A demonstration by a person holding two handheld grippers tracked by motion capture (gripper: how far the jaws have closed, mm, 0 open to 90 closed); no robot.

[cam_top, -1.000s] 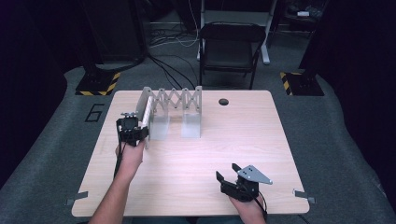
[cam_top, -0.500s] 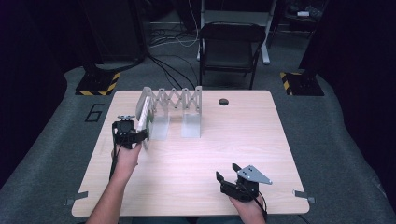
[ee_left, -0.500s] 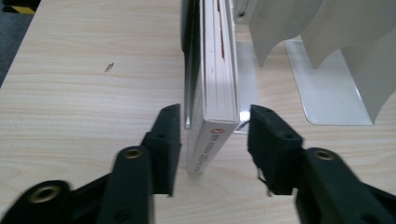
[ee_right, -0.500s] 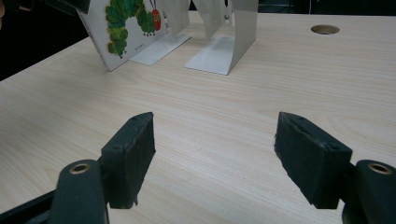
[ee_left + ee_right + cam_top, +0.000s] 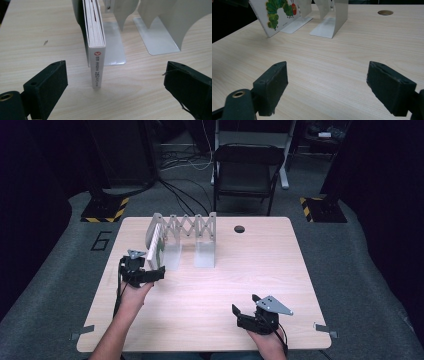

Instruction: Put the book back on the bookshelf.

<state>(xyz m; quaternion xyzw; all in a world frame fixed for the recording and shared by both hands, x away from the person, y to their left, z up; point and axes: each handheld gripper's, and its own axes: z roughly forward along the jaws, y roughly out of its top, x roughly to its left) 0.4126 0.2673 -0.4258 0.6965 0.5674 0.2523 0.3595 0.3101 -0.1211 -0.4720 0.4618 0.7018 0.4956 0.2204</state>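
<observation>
Left gripper (image 5: 150, 274): jaws have just been opening and now stand wide apart, touching nothing.
Book (image 5: 96, 47): a thin white board book stands upright on its bottom edge, spine toward the left gripper's camera, between and just beyond the two jaws, nearer the left-hand jaw and clear of both.
Book cover (image 5: 277, 13): a green caterpillar picture shows, far ahead of the right gripper's left-hand jaw.
Rack (image 5: 189, 226): a grey expanding bookend rack stands beyond the left jaws; the book rests against its leftmost plate (image 5: 79, 15), and two more plates rise ahead of the right-hand jaw.
Counter (image 5: 210, 285): pale wood, with a round hole (image 5: 239, 229) near its far edge.
Right gripper (image 5: 247, 307): jaws have just been opening further and stand wide with only bare counter between them, well apart from the book.
</observation>
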